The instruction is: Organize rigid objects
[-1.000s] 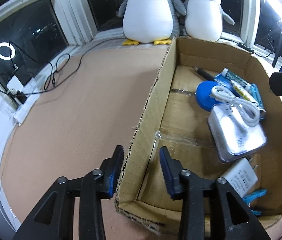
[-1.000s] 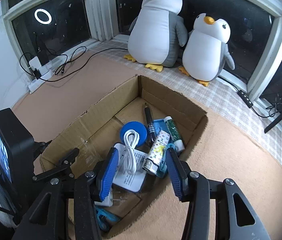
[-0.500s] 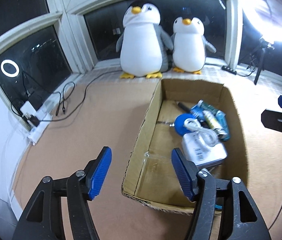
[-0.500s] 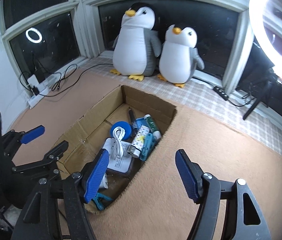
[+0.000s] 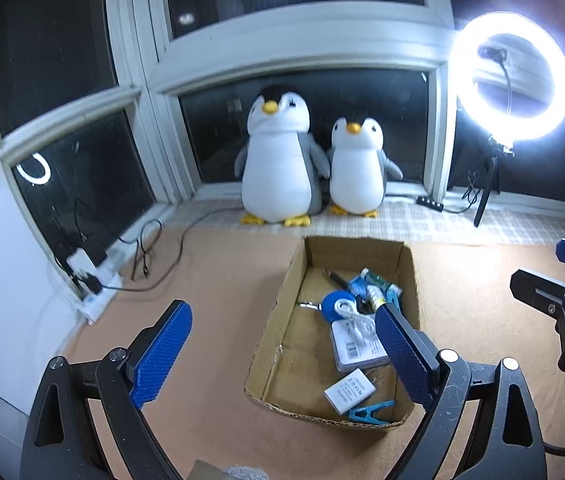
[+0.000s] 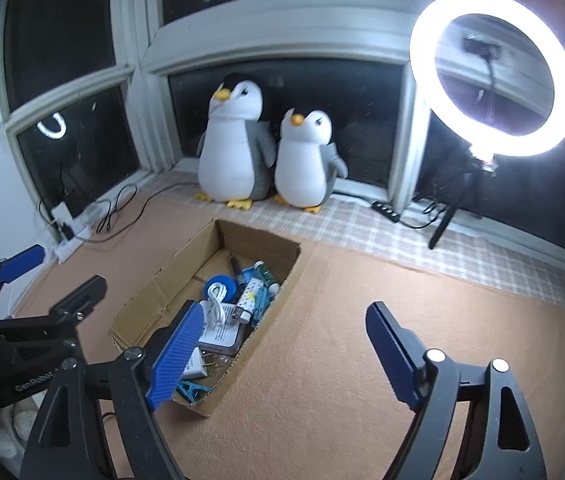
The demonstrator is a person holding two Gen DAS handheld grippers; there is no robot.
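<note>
1. Both hand-held grippers hang above the floor with nothing in them. At the bottom of the left wrist view, the left gripper [image 5: 282, 354] has its blue pads spread wide and its jaws are opening; only the box below shows between them.
2. Low in the right wrist view, the right gripper [image 6: 284, 346] is likewise empty, jaws opening over bare tan carpet [image 6: 342, 360].
3. Just beyond, in the lower middle of both views, a cardboard box [image 5: 278, 328] sits on the carpet, open at the top.
4. At its near end lie a blue clip [image 5: 370, 410] and a white plug adapter [image 5: 349, 391].
5. Mid-box sits a white flat case [image 5: 356, 350] with a coiled white cable [image 5: 356, 318] on it, touching a blue round lid [image 5: 332, 306].
6. At the far end are tubes [image 5: 374, 286] and a dark pen [image 5: 336, 277], bunched together.
7. Farther back, centre frame, two plush penguins [image 5: 278, 168] stand side by side on the window ledge.
8. Upper right, a ring light [image 5: 512, 76] glows on its stand; at left, a power strip [image 5: 96, 292] with cables lies by the wall.
</note>
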